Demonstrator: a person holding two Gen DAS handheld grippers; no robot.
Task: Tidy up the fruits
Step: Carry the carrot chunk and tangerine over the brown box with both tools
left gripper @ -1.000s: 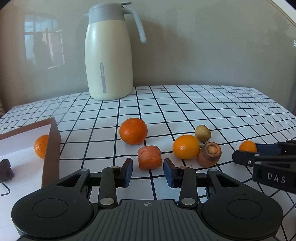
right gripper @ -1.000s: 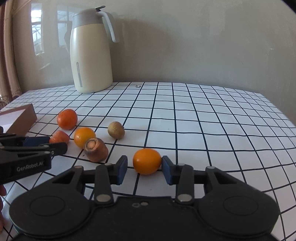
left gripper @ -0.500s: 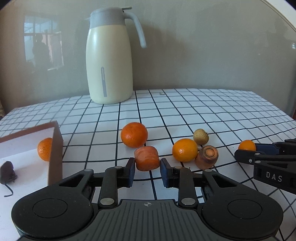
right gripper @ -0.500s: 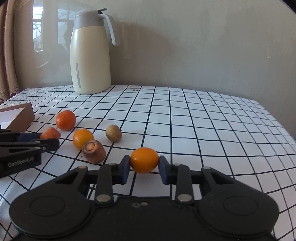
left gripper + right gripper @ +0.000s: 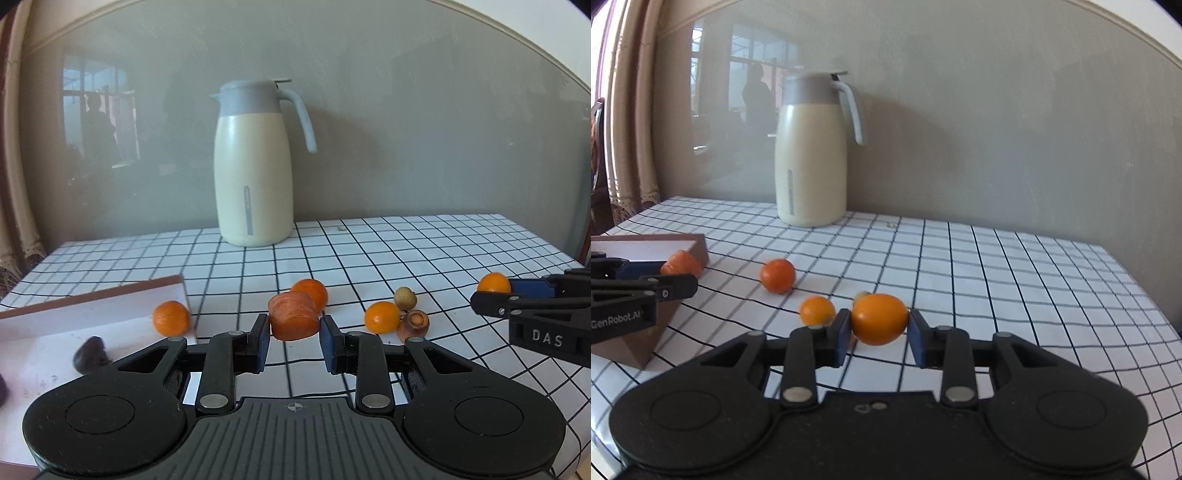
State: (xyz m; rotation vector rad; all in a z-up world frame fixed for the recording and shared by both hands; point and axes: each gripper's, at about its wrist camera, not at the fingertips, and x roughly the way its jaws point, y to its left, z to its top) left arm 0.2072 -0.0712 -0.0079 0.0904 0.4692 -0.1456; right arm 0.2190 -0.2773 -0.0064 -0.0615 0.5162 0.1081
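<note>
My left gripper (image 5: 293, 338) is shut on a carrot chunk (image 5: 293, 321) and holds it above the table, just right of the brown box (image 5: 92, 306). My right gripper (image 5: 877, 332) is shut on a small orange fruit (image 5: 879, 319), lifted off the table; it also shows in the left wrist view (image 5: 493, 283). On the checked cloth lie a tangerine (image 5: 312, 291), a small orange (image 5: 382, 316), a carrot stub (image 5: 417, 323) and a small brown fruit (image 5: 405, 298). The box holds an orange (image 5: 170, 317) and a dark fruit (image 5: 90, 354).
A cream thermos jug (image 5: 255, 166) stands at the back by the grey wall. The box wall (image 5: 690, 251) stands at the left in the right wrist view. The table's right edge (image 5: 554, 247) lies beyond the fruits.
Both grippers shut on their pieces and lifted them off the cloth. The left gripper moved left toward the box with the carrot chunk; the right moved left with the orange fruit.
</note>
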